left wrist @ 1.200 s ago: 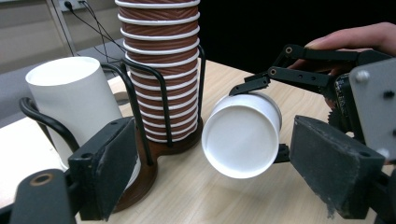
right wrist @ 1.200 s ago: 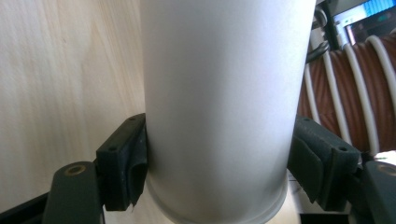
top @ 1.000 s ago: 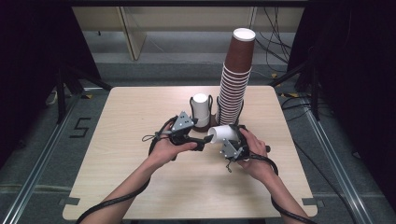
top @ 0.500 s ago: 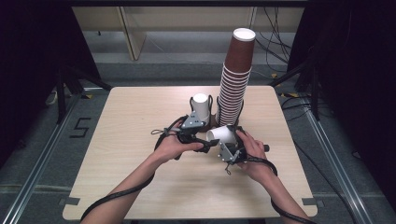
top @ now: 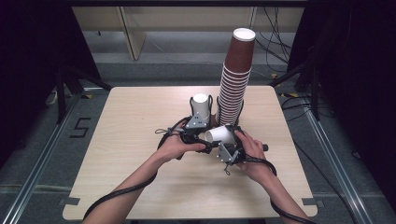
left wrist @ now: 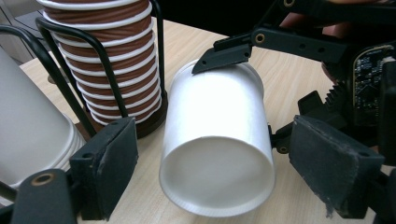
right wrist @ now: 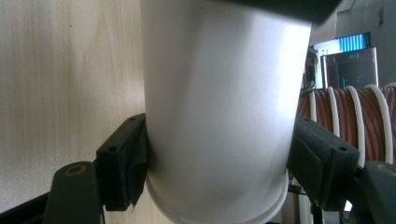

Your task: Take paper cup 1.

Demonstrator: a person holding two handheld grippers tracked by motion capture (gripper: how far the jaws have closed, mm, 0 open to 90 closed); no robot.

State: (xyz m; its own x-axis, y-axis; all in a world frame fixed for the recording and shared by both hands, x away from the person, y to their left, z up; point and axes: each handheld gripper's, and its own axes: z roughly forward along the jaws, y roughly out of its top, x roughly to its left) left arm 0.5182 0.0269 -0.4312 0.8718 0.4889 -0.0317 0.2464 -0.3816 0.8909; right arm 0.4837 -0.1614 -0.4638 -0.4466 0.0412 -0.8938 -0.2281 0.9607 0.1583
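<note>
Here the right claw point(top: 223, 140) clamps the white cup point(top: 219, 135); left claw point(left wrist: 210, 158) apart around its base.

The white cup point(left wrist: 217, 149) looks like smooth matt paper, as do the ribbed brown cups point(left wrist: 112, 70) with white rolled rims, held by a thin glossy black wire rack point(left wrist: 105, 65). The table point(top: 130, 121) is pale matt wood grain. The jaw pads point(left wrist: 334, 170) look like rough, worn black foam on hard plastic.

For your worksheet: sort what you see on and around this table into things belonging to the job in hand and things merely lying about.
In the job: white cup, right gripper, left gripper.
Lying about: brown cup stack, white cup stack, cables behind the table.
</note>
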